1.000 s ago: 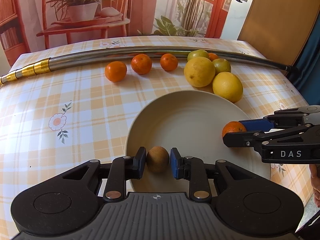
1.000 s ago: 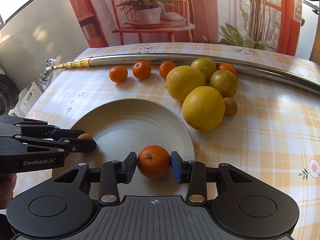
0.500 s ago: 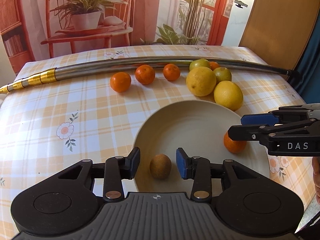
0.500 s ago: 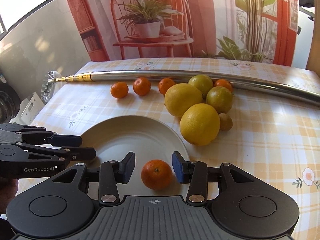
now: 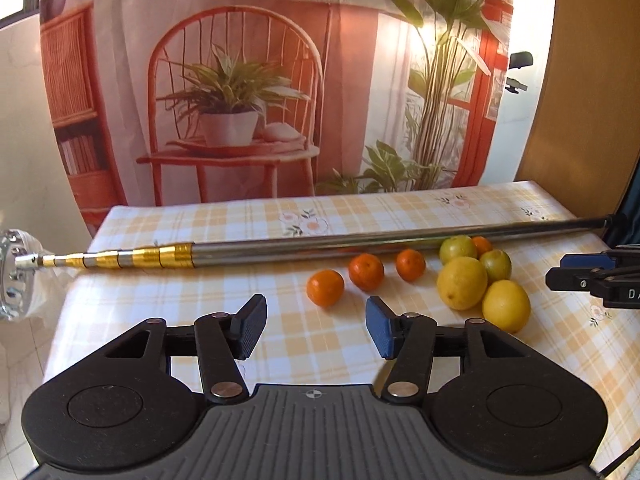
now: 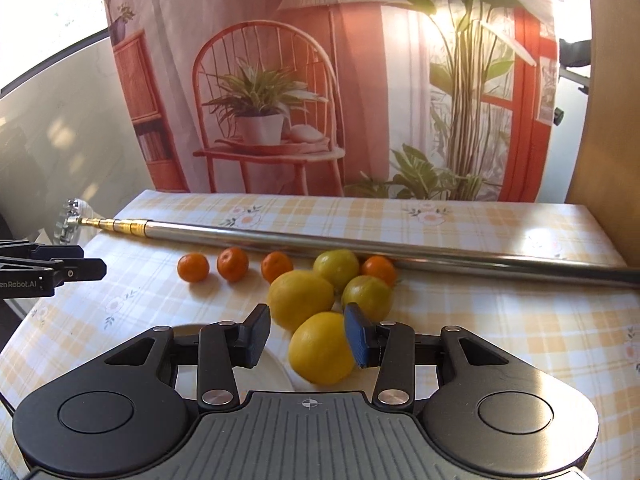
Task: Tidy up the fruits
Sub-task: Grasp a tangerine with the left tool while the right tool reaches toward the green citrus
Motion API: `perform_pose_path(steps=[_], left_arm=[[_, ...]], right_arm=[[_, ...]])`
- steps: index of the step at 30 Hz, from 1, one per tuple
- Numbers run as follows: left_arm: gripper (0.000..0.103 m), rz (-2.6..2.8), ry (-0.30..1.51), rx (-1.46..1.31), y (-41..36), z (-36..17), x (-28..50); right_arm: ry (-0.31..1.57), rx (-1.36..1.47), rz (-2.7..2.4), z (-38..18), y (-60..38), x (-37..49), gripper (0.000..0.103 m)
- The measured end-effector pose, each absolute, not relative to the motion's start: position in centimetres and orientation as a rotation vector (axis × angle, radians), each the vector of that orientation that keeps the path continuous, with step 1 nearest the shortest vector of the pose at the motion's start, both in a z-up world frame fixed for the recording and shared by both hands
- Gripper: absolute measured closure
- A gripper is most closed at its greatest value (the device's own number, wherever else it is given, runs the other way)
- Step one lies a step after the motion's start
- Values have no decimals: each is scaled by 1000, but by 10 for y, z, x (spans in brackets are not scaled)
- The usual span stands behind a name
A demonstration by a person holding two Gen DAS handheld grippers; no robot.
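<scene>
- Left tool (image 5: 316,330), bottom centre, gapes wide with nothing between its pads.
- Right tool (image 6: 306,338) likewise spread, framing the nearest round yellow lemon (image 6: 322,354).
- Small orange mandarins (image 5: 325,288) line the checked bench (image 5: 160,292) mid-frame.

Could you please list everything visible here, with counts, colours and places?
Mandarins: four, orange; three in a row, one behind the limes.
Lemons: two, yellow, nearest in the cluster.
Limes: two, yellow-green, behind the lemons.
Plate: one, white, mostly hidden below the right gripper.
Pole: one, silver with gold end, behind the fruit.
Tablecloth: one, orange check.
Backdrop: one, printed chair and plants.
Left gripper: black, open.
Right gripper: black, open.
</scene>
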State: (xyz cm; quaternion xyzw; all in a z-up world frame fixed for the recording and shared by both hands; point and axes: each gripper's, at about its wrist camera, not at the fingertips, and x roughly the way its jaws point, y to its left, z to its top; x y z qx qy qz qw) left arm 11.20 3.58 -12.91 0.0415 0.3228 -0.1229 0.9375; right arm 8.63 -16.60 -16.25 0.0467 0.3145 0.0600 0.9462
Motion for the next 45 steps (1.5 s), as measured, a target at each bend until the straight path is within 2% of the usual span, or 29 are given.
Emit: perform_pose_path(steps=[6,11,21,30,33,39,41,45], left_arm=[[34,-244,620,16,43,-109,129],[20,-224,599,-157,57,-111,140],[14,-158,703,-112,45,-123,168],[13,-121,684,-34,44,-131,186],[14,-161,694,-2,39,-141,192],[33,-280,720,122,17,-168,197],[45,-319,736,131,14,-176,200],[49,-353,744,151,7,-188,206]], right_arm=[[584,74,100,-146,-174,97,64],[570,80,81,-145,-181,103,64],[594,91,62,-158,-190,110,64],[608,104,54,-167,-198,121,64],[616,114,48,-171,-201,125,64],[633,111,55,-178,-198,132,64],[637,115,58,-180,-197,132,64],[645,138,53,-183,-200,133,64]])
